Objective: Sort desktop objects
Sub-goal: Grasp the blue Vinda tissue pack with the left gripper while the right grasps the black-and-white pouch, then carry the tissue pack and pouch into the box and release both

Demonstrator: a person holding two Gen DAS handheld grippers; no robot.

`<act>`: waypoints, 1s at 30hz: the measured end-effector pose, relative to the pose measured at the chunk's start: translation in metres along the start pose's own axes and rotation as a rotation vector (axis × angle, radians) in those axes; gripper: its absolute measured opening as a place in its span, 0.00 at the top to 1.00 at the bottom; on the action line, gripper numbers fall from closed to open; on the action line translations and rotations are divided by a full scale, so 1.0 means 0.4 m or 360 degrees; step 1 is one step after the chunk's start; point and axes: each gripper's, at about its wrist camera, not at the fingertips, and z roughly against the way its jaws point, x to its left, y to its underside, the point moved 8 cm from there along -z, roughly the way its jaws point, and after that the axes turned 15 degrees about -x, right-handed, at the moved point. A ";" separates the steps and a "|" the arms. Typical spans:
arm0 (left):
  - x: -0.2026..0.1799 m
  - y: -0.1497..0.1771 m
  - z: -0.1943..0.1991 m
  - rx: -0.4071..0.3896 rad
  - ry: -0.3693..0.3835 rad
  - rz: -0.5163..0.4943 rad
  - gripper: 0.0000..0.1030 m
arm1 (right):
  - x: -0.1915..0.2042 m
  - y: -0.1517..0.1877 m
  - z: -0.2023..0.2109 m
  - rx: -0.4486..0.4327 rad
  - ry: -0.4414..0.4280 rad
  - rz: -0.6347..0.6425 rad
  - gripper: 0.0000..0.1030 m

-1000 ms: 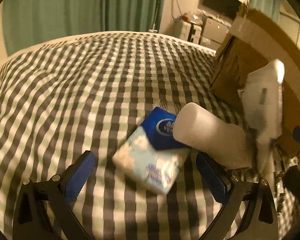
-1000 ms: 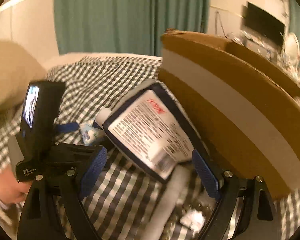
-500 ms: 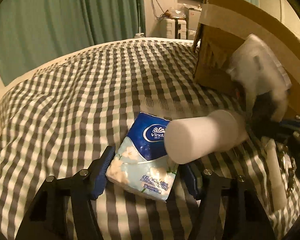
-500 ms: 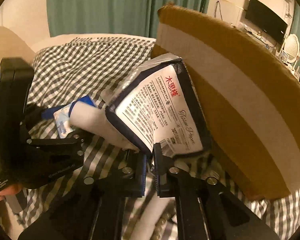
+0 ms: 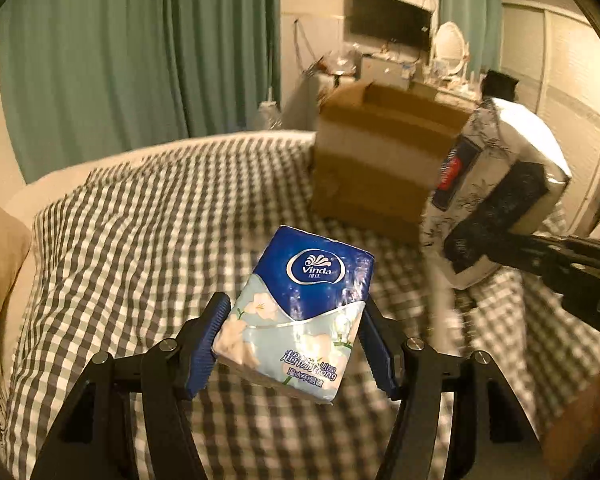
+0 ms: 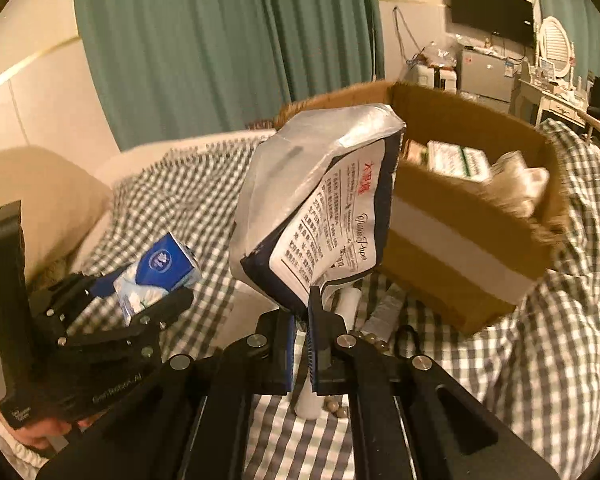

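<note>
My left gripper is shut on a blue and white tissue pack, holding it up above the checked bedspread. From the right wrist view the same tissue pack and left gripper show at the lower left. My right gripper is shut on the bottom edge of a silver and white wipes packet, which hangs upright in the air. In the left wrist view that wipes packet is at the right. An open cardboard box stands on the bed just behind it.
The box holds a green-white carton and other items. A white tube, a string of beads and a grey strip lie on the bedspread below my right gripper. Green curtains and a cluttered desk stand beyond.
Both grippers closed, the left on the tissue pack and the right on the wipes packet, and both rose off the bed. The white roll that lay against the tissue pack is left below.
</note>
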 end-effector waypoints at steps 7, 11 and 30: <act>-0.123 -0.153 0.084 -0.0144 0.0106 -0.0033 0.37 | -0.017 -0.112 0.114 -0.0133 0.0004 0.0026 0.96; -0.201 -0.281 0.089 -0.0229 0.0146 -0.0069 0.37 | -0.055 -0.191 0.168 -0.0204 0.0047 0.0083 0.96; -0.343 -0.475 -0.245 -0.0217 0.0161 -0.0134 0.37 | -0.309 -0.293 -0.006 -0.0141 0.0142 0.0042 0.96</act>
